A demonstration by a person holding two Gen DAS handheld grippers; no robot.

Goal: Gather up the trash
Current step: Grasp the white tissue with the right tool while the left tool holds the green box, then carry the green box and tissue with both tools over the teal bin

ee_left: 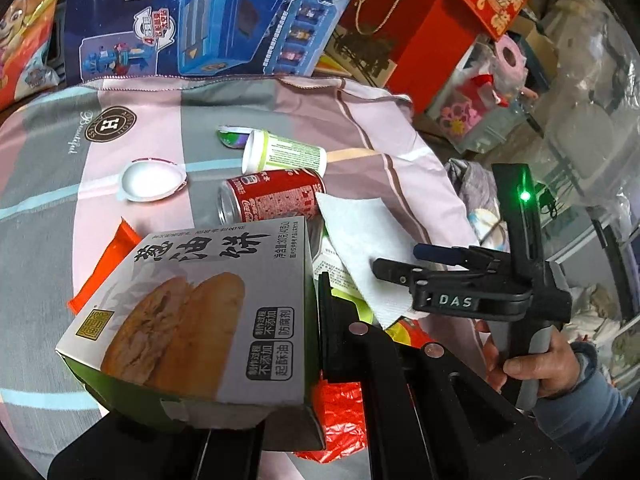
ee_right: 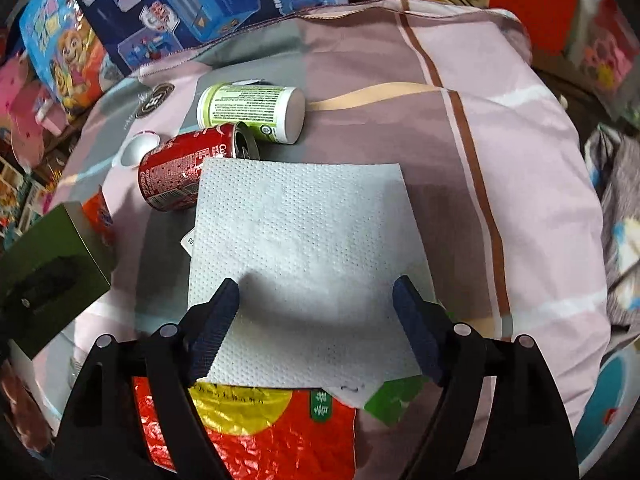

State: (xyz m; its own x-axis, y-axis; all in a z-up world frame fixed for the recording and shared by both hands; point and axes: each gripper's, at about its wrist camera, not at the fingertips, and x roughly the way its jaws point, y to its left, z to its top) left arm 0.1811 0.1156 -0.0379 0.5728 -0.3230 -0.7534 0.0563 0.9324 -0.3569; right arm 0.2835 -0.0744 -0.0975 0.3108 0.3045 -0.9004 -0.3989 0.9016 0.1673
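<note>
A white and green pancake box hangs in front of the left wrist camera, with my left gripper shut on its right side wall. The same box shows as a green block at the left edge of the right wrist view. My right gripper stands open just above a flat white paper napkin, one finger on each side and neither pad pressing. Beyond the napkin lie a red soda can and a green and white tub, both on their sides. A red foil wrapper lies under the napkin's near edge.
All of it lies on a pink and grey striped cloth. A white round lid and an orange wrapper lie to the left. Toy boxes and red gift boxes line the back. A hand holds the right gripper's handle.
</note>
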